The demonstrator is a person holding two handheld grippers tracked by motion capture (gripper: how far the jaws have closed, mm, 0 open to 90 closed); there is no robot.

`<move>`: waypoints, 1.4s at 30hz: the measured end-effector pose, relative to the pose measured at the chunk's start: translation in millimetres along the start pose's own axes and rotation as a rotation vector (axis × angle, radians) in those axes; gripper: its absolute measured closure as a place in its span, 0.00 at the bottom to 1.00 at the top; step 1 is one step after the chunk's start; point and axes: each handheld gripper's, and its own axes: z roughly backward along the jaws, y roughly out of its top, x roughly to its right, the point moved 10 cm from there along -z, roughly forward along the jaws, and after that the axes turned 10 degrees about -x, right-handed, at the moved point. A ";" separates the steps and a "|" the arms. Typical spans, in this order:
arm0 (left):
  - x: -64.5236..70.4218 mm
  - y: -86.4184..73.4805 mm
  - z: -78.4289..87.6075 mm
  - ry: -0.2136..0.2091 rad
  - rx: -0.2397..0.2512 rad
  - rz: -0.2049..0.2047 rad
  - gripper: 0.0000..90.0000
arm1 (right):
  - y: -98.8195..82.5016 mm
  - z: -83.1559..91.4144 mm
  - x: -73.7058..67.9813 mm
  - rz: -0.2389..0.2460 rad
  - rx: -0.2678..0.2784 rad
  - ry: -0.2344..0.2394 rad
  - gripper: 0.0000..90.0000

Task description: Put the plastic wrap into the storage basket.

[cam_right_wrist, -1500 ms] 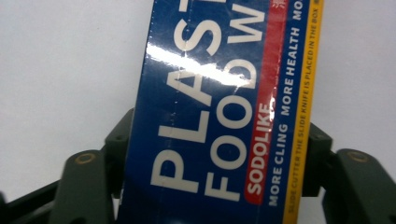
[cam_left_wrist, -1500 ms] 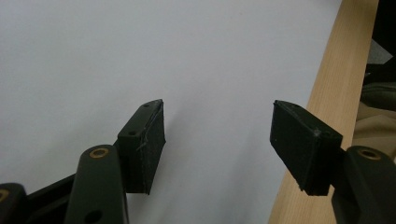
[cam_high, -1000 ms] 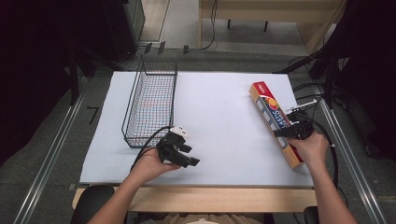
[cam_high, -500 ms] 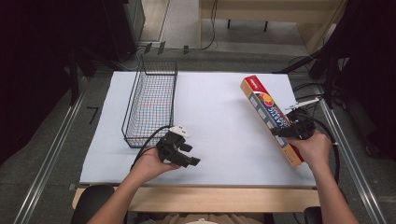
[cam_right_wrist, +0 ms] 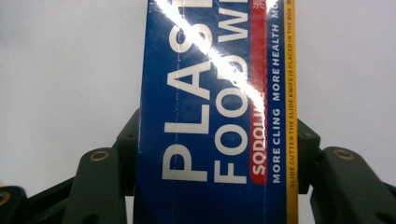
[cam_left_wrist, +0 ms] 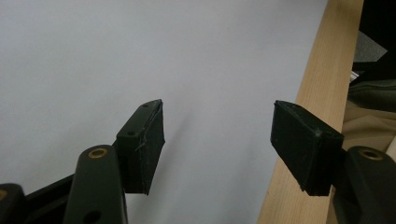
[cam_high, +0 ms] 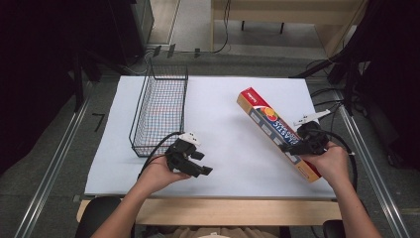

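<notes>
Two tongs in play: right tongs (cam_high: 292, 147) clamped across plastic food wrap box (cam_high: 275, 128), box right of wire basket (cam_high: 161, 106), far end nearest basket, tilted. Left tongs (cam_high: 204, 170) gaping, empty, jaws just opening, near basket's front corner. Tip: keep squeeze firm, long box wants to swing; line it up lengthwise with basket before lowering.

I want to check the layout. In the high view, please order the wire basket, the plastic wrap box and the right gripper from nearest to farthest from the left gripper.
1. Wire basket, just beyond the left gripper.
2. Plastic wrap box, across the table to the right.
3. Right gripper, clamped on that box.
</notes>
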 end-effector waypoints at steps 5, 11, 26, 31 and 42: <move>1.3 -0.9 3.7 0.002 0.002 -0.008 0.39 | 1.3 -0.6 -10.9 0.044 -0.009 0.031 0.47; 2.5 -4.7 7.3 0.008 -0.007 -0.023 0.39 | -8.8 -7.7 -27.5 0.131 -0.032 0.078 0.47; 4.9 -4.3 16.4 0.023 0.020 -0.031 0.38 | -11.9 -17.7 -65.0 0.338 -0.088 0.109 0.47; 9.6 -3.2 18.9 0.017 0.020 -0.044 0.38 | -13.9 -19.2 -74.5 0.414 -0.098 0.130 0.47; 35.1 11.4 36.5 0.004 0.016 -0.113 0.35 | -12.3 -14.0 -98.7 0.521 -0.102 0.187 0.47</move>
